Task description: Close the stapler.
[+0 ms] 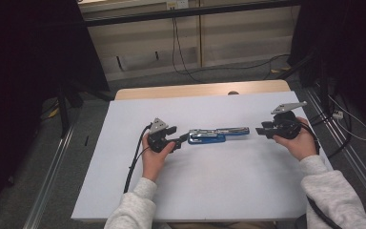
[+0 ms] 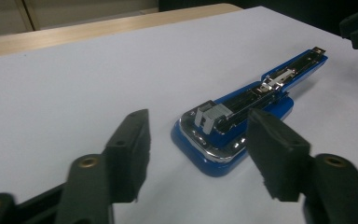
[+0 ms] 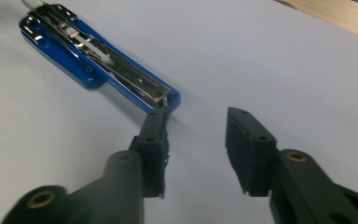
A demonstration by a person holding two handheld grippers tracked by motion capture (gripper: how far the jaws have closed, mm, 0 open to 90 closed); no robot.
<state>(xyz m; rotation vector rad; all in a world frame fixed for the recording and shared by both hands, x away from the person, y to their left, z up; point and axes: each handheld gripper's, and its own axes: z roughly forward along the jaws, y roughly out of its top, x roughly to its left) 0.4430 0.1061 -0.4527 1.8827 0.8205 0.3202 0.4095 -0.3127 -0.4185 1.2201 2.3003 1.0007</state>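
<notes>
Two grippers flank a blue stapler (image 1: 217, 135) lying flat in the middle of a white table (image 1: 209, 191), its top swung open so the metal staple channel shows. The left gripper (image 1: 183, 140) sits at the stapler's broad end with its jaws spread wide; in the left gripper view (image 2: 198, 149) that rounded blue end lies between and just beyond the two black pads, untouched. The right gripper (image 1: 258, 130) is at the narrow end, also spread apart. In the right gripper view (image 3: 198, 140) one fingertip (image 3: 156, 122) appears to meet the stapler's (image 3: 102, 60) tip, though real contact is hard to judge.
</notes>
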